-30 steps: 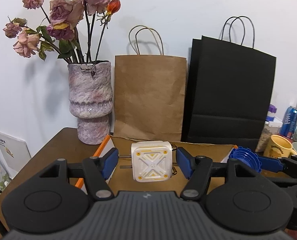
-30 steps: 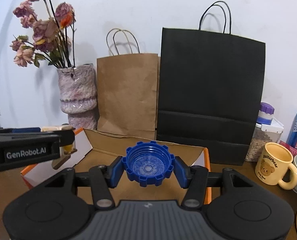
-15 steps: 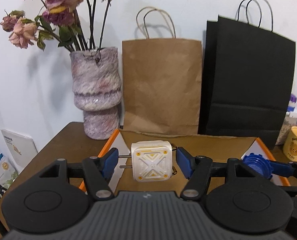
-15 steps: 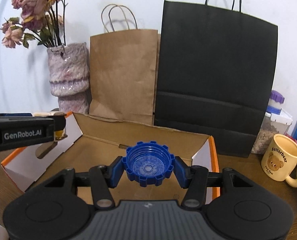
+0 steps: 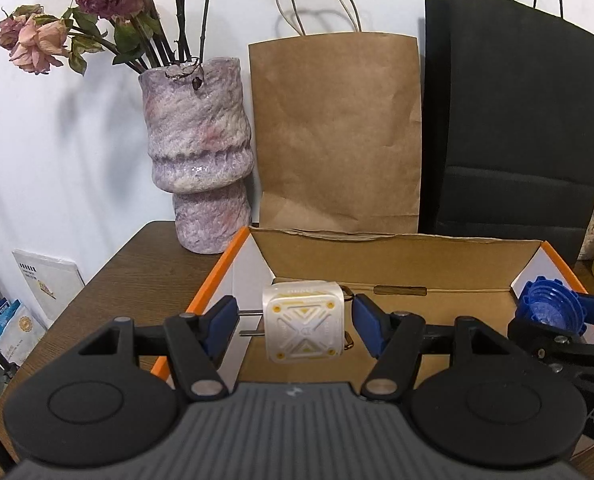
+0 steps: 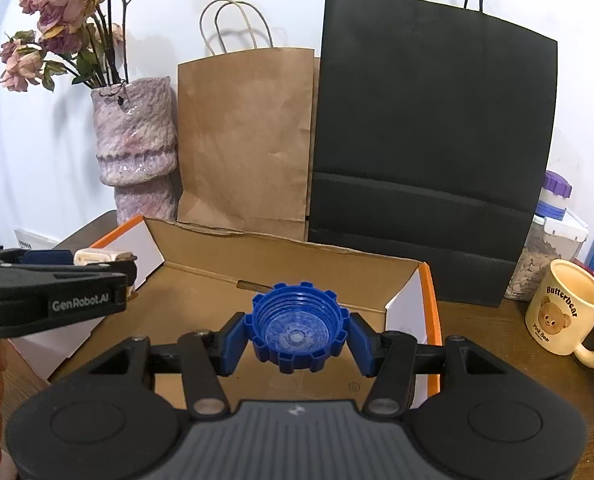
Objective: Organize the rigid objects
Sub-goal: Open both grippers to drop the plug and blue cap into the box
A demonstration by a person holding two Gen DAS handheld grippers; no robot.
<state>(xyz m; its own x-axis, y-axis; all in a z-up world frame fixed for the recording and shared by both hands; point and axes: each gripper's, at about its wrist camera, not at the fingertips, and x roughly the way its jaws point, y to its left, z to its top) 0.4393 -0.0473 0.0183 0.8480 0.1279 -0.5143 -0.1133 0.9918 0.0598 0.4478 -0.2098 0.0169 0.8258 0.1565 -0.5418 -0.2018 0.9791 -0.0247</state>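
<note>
My left gripper [image 5: 297, 322] is shut on a white and yellow plug adapter [image 5: 303, 326], its two prongs against the left pad, held above the left part of an open cardboard box [image 5: 397, 268] with orange edges. My right gripper [image 6: 297, 338] is shut on a blue ribbed bottle cap [image 6: 297, 328], hollow side toward the camera, above the box [image 6: 289, 248] near its right wall. The cap also shows in the left wrist view [image 5: 549, 312], and the left gripper with the adapter [image 6: 95, 257] shows at the left of the right wrist view.
Behind the box stand a purple ceramic vase [image 5: 199, 148] with dried roses, a brown paper bag [image 5: 337, 128] and a black paper bag [image 5: 525, 132]. A cream bear mug [image 6: 565, 312], a jar and a can sit right of the box. The wooden table's left edge [image 5: 109, 264] is near.
Both grippers have moved forward and down over the box with their objects held. The box interior now fills more of both views.
</note>
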